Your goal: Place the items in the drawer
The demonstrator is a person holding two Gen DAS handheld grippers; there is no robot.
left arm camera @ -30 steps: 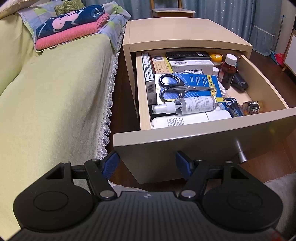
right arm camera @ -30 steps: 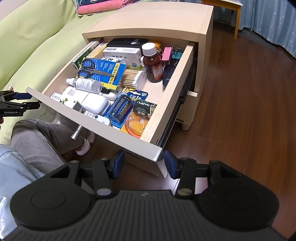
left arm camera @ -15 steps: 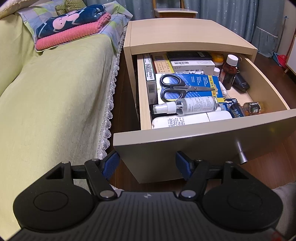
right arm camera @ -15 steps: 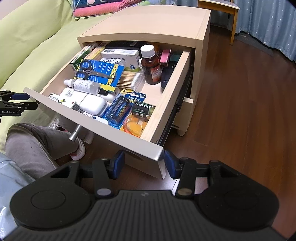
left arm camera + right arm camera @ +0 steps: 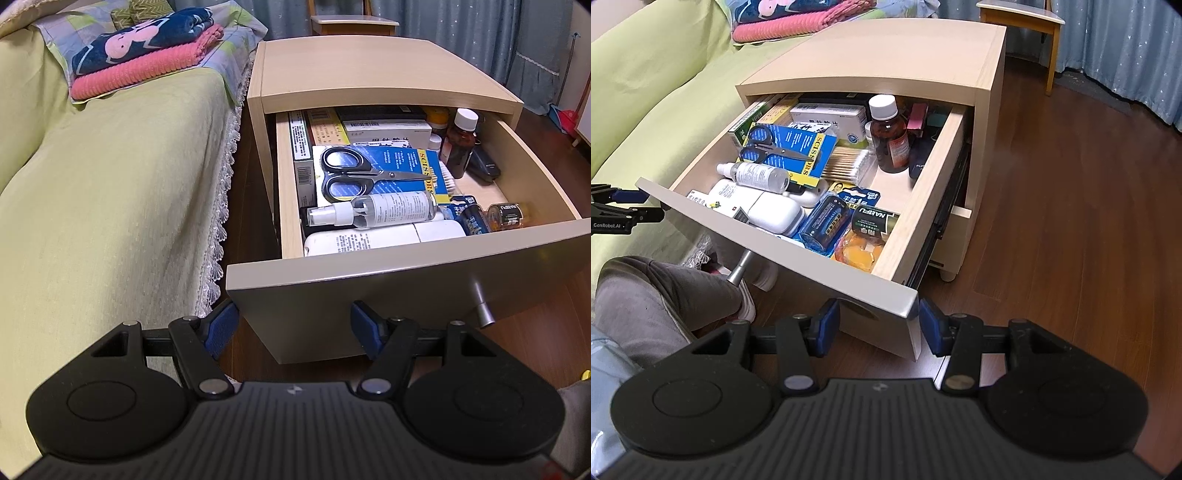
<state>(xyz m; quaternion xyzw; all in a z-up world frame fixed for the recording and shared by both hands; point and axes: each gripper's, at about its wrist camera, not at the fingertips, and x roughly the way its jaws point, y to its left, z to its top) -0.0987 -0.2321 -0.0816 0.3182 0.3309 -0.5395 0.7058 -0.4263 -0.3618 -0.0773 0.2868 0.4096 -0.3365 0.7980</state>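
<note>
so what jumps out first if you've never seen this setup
The open drawer of the bedside cabinet, crammed with items: black-handled scissors on a blue pack, a spray bottle lying across the front, a brown medicine bottle upright at the back. Both grippers, left and right, hang open and empty before the drawer front.

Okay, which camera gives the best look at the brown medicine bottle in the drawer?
The right wrist view: the brown medicine bottle stands upright with its white cap, glass body and orange label all visible. In the left wrist view the bottle is smaller, near the back, and its label faces away.
</note>
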